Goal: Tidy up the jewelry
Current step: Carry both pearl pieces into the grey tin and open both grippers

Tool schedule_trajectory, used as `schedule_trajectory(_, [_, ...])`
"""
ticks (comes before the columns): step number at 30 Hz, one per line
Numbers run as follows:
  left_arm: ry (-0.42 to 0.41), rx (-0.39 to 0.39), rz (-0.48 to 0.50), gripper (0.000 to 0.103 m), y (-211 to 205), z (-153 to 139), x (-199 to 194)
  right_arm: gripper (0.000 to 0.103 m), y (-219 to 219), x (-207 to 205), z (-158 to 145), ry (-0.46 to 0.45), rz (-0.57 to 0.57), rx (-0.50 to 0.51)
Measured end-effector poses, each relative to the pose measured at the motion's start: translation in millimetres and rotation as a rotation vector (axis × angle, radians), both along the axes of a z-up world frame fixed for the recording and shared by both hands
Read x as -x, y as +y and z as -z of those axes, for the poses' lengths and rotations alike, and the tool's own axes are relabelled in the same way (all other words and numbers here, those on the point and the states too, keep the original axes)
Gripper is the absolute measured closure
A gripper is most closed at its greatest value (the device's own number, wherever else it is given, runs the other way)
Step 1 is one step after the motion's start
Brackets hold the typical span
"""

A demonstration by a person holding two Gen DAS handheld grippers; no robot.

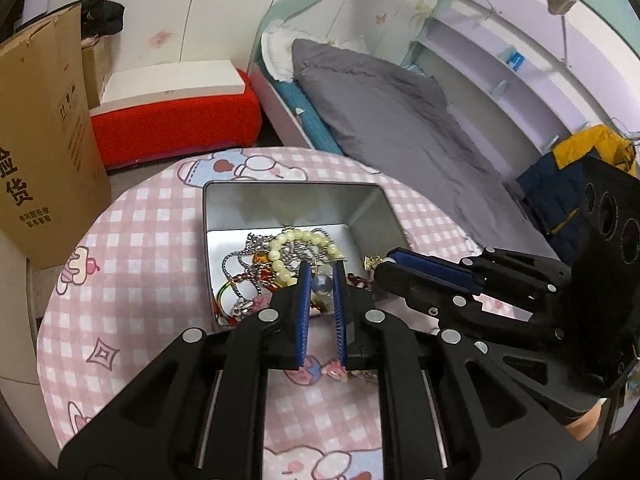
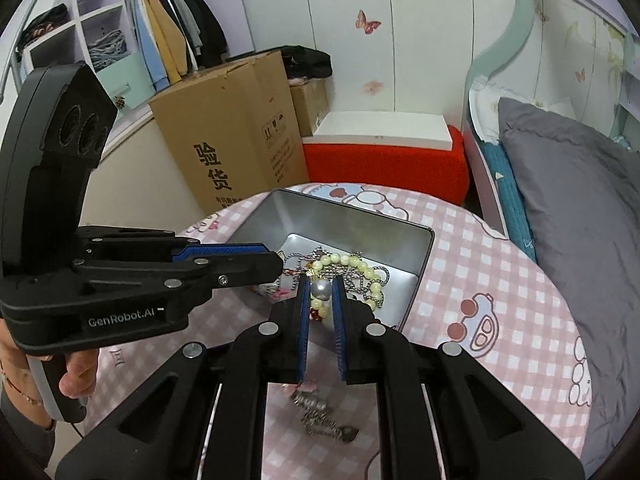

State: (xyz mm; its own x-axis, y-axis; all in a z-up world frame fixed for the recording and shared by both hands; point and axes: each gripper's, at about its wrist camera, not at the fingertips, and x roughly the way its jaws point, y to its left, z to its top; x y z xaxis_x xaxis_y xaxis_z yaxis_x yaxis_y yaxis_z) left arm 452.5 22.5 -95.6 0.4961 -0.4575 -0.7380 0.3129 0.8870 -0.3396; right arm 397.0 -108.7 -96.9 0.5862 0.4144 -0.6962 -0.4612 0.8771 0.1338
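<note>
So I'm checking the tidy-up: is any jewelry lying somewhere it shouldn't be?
Yes. A chain piece lies on the tablecloth, outside the tin. A pink charm lies outside it too. Inside, the pearl bracelet and chains sit in a tangled heap.

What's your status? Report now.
Left gripper pinching grey pearl. Right gripper pinching white pearl. Both at open tin, jewelry tangled inside. Loose chain on table, short of tin.
</note>
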Motion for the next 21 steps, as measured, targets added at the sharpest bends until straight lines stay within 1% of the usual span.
schedule_trajectory(5, [0.022, 0.003, -0.011, 0.092, 0, 9, -9, 0.094, 1, -8, 11, 0.019, 0.002, -0.003])
schedule_trajectory(13, [0.039, -0.011, -0.023, 0.091, -3, 14, -12, 0.094, -2, -12, 16, 0.03, 0.009, 0.0])
schedule_trajectory(15, [0.032, -0.019, -0.026, 0.086, -4, 13, -11, 0.094, -3, -13, 16, 0.032, 0.013, -0.003])
schedule_trajectory(17, [0.028, -0.017, -0.026, 0.075, -5, 12, -10, 0.094, -5, -15, 16, 0.037, 0.018, -0.009])
schedule_trajectory(18, [0.028, -0.015, -0.026, 0.072, -5, 12, -9, 0.094, -6, -15, 16, 0.04, 0.019, -0.011])
schedule_trajectory(19, [0.02, -0.019, -0.028, 0.061, -4, 11, -8, 0.094, -6, -15, 16, 0.042, 0.019, -0.016])
schedule_trajectory(20, [0.011, -0.024, -0.033, 0.053, -3, 10, -7, 0.093, -8, -15, 16, 0.043, 0.02, -0.02])
schedule_trajectory(21, [0.005, -0.025, -0.036, 0.053, -2, 9, -5, 0.093, -10, -16, 15, 0.044, 0.022, -0.025])
